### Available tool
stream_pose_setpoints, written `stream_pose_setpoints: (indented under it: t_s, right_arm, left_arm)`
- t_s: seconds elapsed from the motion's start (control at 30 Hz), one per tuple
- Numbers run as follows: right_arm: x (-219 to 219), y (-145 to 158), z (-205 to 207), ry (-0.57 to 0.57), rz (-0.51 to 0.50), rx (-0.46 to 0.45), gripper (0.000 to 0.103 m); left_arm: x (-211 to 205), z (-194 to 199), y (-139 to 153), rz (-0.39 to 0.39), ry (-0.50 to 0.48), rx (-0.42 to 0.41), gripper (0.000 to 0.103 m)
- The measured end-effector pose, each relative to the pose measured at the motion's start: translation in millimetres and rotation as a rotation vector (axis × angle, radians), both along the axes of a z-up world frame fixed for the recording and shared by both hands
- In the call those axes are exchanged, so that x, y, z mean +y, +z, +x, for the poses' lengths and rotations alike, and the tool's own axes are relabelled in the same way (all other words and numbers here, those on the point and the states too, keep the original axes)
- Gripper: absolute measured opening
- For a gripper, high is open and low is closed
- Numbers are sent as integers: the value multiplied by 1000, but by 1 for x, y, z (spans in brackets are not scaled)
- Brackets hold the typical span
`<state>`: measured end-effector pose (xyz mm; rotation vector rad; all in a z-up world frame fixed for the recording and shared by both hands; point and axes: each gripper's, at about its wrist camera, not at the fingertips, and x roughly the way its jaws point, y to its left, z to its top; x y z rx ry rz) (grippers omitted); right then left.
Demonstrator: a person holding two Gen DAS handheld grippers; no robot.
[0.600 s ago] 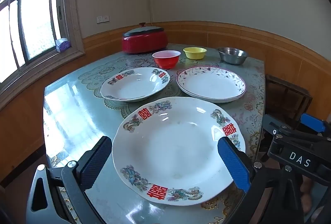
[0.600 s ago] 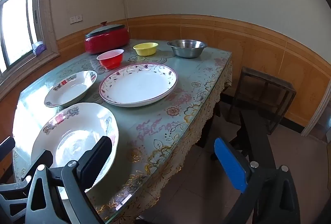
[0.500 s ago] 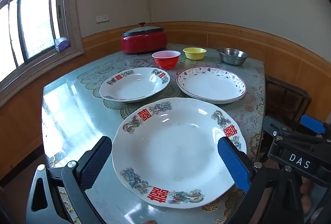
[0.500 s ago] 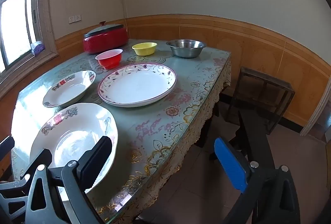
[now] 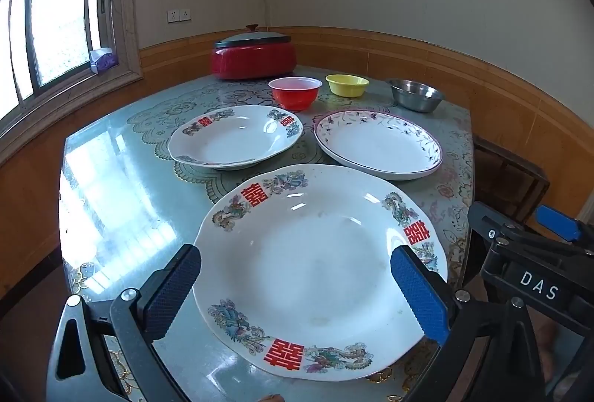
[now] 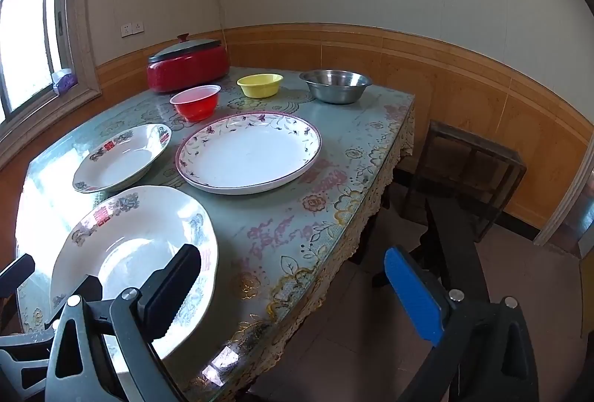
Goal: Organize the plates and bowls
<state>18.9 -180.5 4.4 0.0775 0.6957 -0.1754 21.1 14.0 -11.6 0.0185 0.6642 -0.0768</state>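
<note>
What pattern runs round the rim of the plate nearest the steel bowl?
Small dark flowers on thin vines, edged with a purple line; the floral plate shows best in the right wrist view.

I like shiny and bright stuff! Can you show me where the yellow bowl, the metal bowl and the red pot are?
yellow bowl (image 6: 260, 85): right wrist view, its outer side.
metal bowl (image 6: 336, 84): right wrist view, its front wall.
red pot (image 5: 253, 62): left wrist view, its red body.

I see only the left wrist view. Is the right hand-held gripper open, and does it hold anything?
Observer: The right hand-held gripper is open, and nothing is between its fingers.
Operator: Where does it point?
Observer: Its black finger shows in front of the right rim of the nearest big plate; I cannot tell if they touch. Its blue finger is over the floor, past the edge of the table.
</note>
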Motion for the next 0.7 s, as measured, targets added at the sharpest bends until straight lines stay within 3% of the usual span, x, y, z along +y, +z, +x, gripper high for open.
stream_pose_setpoints:
  t_s: [0.7]
  right_arm:
    - [0, -2, 4, 19, 24, 7, 101]
  left_arm:
    - [0, 6, -5, 7, 1, 34, 103]
